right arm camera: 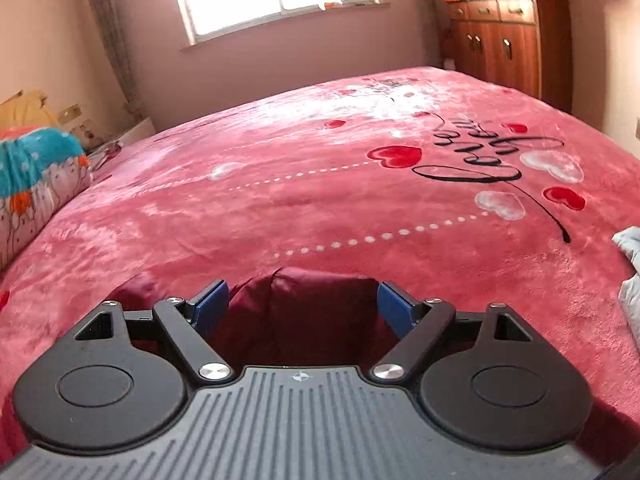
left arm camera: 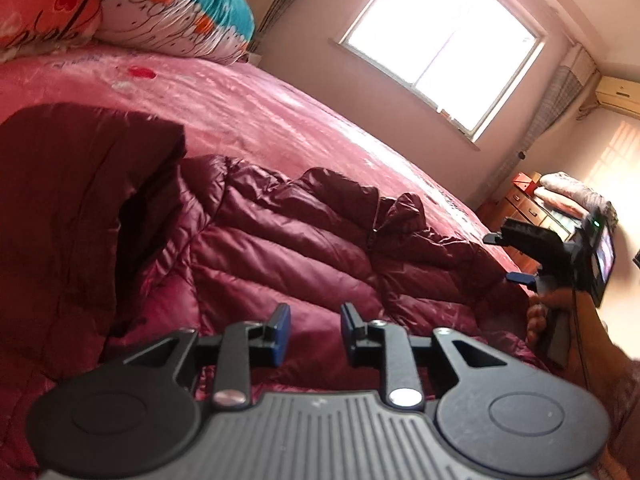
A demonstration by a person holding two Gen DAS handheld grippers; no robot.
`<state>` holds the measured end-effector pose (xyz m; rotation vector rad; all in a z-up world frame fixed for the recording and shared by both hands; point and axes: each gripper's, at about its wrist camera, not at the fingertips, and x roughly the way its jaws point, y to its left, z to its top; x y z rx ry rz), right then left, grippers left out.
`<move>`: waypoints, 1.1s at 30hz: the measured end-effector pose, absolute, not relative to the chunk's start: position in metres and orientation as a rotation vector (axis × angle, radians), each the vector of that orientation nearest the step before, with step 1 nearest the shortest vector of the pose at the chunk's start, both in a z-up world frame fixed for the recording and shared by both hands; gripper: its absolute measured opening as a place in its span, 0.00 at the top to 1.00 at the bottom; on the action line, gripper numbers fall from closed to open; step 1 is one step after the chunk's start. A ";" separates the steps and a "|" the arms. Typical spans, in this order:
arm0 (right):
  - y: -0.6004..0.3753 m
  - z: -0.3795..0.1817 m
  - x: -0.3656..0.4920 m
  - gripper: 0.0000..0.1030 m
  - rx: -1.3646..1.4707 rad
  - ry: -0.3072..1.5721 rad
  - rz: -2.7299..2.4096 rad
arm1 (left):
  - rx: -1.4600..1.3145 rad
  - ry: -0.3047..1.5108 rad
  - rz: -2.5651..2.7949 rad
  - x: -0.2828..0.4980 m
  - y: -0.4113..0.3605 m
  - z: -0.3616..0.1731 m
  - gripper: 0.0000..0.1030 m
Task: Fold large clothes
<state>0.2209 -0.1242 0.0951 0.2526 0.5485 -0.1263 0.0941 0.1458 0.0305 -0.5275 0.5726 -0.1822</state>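
Both pairs of blue-padded fingers [left arm camera: 282, 330] stand apart, pinching nothing. Just past the left gripper [left arm camera: 316, 330] lies the dark maroon quilted puffer jacket [left arm camera: 280, 240] on the pink plush blanket [right arm camera: 280, 200], its long axis running left-right across that view. The right gripper [right arm camera: 302, 306], spread wider, hovers nearest its folded maroon end, probably the next grab.

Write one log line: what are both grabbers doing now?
left gripper: open, empty | right gripper: open | jacket: on bed, partly folded
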 end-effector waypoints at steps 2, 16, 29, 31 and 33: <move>-0.112 0.093 0.208 0.01 0.231 0.539 -0.085 | -0.531 0.584 -0.176 0.095 0.145 0.029 0.77; -0.053 0.022 0.111 0.00 -0.068 0.818 0.174 | -0.469 0.671 -0.166 0.096 0.139 0.015 0.77; -0.094 0.026 -0.033 0.00 -0.076 0.883 0.200 | -0.307 0.699 -0.234 0.067 0.107 0.012 0.70; -0.100 0.029 -0.061 0.00 -0.087 0.867 0.190 | -0.292 0.703 -0.252 0.056 0.103 0.013 0.69; -0.107 0.031 -0.078 0.00 -0.070 0.849 0.179 | -0.279 0.707 -0.264 0.045 0.097 0.014 0.69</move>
